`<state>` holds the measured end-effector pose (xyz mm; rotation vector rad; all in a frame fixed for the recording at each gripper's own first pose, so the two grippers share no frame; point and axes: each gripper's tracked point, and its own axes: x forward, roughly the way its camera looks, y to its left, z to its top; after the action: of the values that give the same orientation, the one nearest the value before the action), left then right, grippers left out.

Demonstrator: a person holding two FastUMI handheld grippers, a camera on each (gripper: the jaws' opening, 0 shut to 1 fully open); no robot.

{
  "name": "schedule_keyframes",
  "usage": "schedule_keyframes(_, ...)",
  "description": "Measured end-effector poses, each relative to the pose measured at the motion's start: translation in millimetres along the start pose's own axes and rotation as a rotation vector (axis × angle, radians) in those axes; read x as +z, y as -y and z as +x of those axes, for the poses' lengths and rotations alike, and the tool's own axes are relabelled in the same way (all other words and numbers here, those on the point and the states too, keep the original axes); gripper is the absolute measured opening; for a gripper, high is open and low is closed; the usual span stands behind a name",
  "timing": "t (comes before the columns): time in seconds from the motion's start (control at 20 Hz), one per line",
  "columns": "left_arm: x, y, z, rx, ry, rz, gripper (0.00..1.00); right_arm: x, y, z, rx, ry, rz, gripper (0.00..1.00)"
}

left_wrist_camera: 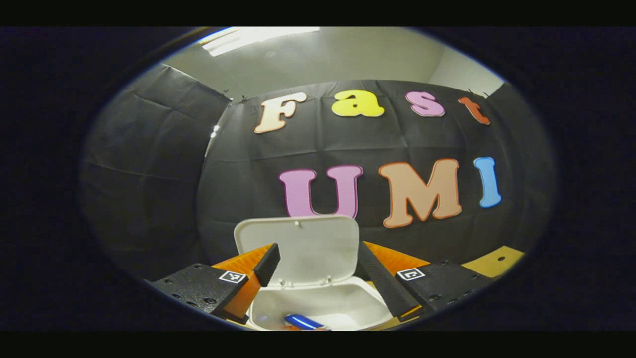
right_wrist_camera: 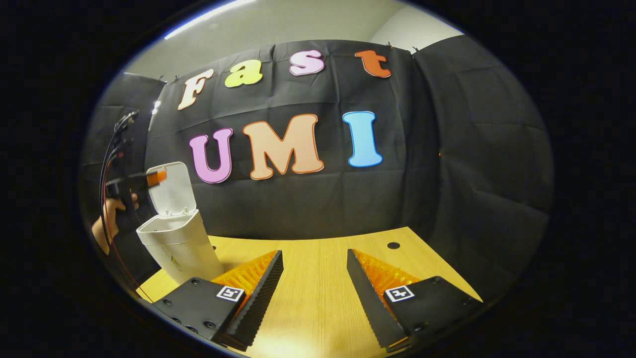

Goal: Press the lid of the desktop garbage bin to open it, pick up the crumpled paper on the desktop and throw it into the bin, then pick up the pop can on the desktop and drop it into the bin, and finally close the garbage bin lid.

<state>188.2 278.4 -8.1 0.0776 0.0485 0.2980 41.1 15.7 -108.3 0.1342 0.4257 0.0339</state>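
One bin, lid up, one can inside.

My left gripper [left_wrist_camera: 318, 283] gapes empty over the bin [left_wrist_camera: 323, 303], its lid [left_wrist_camera: 303, 243] upright, pop can [left_wrist_camera: 303, 322] inside; my right gripper [right_wrist_camera: 314, 288] spread empty above the table [right_wrist_camera: 318, 258].

No legible words or numbers on any object. Square black-and-white coded markers [left_wrist_camera: 232, 277], unreadable as text, on both finger mounts of left gripper [left_wrist_camera: 315, 251] and right gripper [right_wrist_camera: 314, 254].

A light wooden table [right_wrist_camera: 318, 298] with a small dark round hole [right_wrist_camera: 393, 245] near its far edge carries the white garbage bin [right_wrist_camera: 179, 248] at its left end
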Motion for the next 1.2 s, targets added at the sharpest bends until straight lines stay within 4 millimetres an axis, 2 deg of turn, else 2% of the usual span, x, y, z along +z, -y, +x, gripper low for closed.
schedule_keyframes(0.05,13,-4,13,0.005,0.018,0.001,0.94,-1,0,-1,-0.001,-0.001,0.004,0.88)
schedule_keyframes(0.15,25,-12,41,0.015,0.024,0.002,0.94,-4,-1,-1,-0.005,-0.004,0.01,0.87)
schedule_keyframes(0.2,23,-13,54,0.013,0.002,-0.006,0.89,-3,-3,-1,-0.005,-0.007,0.012,0.92)
schedule_keyframes(0.25,16,-17,65,0.02,-0.023,-0.011,0.93,-4,-3,-3,-0.007,-0.006,0.012,0.87)
schedule_keyframes(0.3,5,-20,73,0.025,-0.056,-0.016,0.99,-5,-3,-3,-0.009,-0.006,0.01,0.88)
schedule_keyframes(0.35,-7,-22,78,0.033,-0.093,-0.019,0.94,-5,-3,-5,-0.01,-0.004,0.006,0.87)
schedule_keyframes(0.4,-16,-23,77,0.036,-0.138,-0.007,0.94,-5,-3,-5,-0.009,-0.004,0.002,0.87)
schedule_keyframes(0.45,-10,-22,76,0.035,-0.106,0.0,0.93,-4,-3,-6,-0.01,-0.003,-0.004,0.87)
schedule_keyframes(0.5,-4,-20,74,0.029,-0.101,-0.006,0.96,-3,-3,-5,-0.012,-0.002,-0.01,0.88)
schedule_keyframes(0.55,-9,-16,67,0.024,-0.127,-0.01,0.9,-2,-2,-5,-0.01,-0.001,-0.012,0.88)
schedule_keyframes(0.6,-8,-14,59,0.022,-0.132,-0.01,0.95,1,-5,-4,-0.005,-0.002,-0.01,0.88)
schedule_keyframes(0.8,-23,3,-11,-0.004,-0.131,-0.025,0.99,2,-14,1,0.037,-0.003,-0.015,0.88)
schedule_keyframes(0.85,-31,7,-26,-0.009,-0.135,-0.025,0.95,0,-19,2,0.06,-0.004,-0.018,0.88)
schedule_keyframes(1.05,-76,16,-75,-0.007,-0.173,-0.021,0.94,4,-49,16,0.15,-0.01,-0.032,0.86)
schedule_keyframes(1.2,-106,23,-91,-0.002,-0.205,-0.002,0.99,0,-70,24,0.201,-0.022,-0.071,0.85)
